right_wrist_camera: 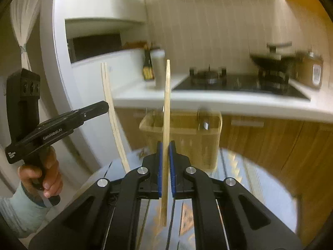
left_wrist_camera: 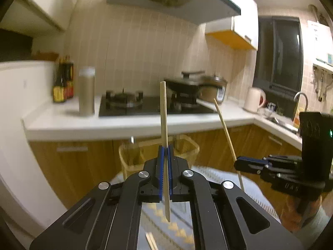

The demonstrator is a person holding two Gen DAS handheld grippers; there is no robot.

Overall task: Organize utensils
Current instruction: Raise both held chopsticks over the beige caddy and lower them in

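Note:
My left gripper (left_wrist_camera: 165, 146) is shut on pale wooden chopsticks (left_wrist_camera: 163, 108) that stand nearly upright between its blue pads. In the right wrist view the left gripper (right_wrist_camera: 105, 105) shows at the left, and its chopsticks (right_wrist_camera: 110, 108) end in two tips. My right gripper (right_wrist_camera: 165, 142) is shut on a wooden chopstick (right_wrist_camera: 166, 104), also upright. From the left wrist view the right gripper (left_wrist_camera: 237, 163) is at the right, its chopstick (left_wrist_camera: 225, 133) leaning left. A yellow woven basket (right_wrist_camera: 187, 129) stands just beyond both grippers. More chopsticks (left_wrist_camera: 152, 241) lie below on the patterned cloth.
A round table with a patterned cloth (right_wrist_camera: 260, 177) lies under both grippers. Behind it runs a white counter (left_wrist_camera: 124, 123) with a gas hob (left_wrist_camera: 154, 106), pans, sauce bottles (left_wrist_camera: 62, 83), a kettle (left_wrist_camera: 252, 100) and a sink tap (left_wrist_camera: 301, 98). A white fridge (left_wrist_camera: 18, 108) stands at the left.

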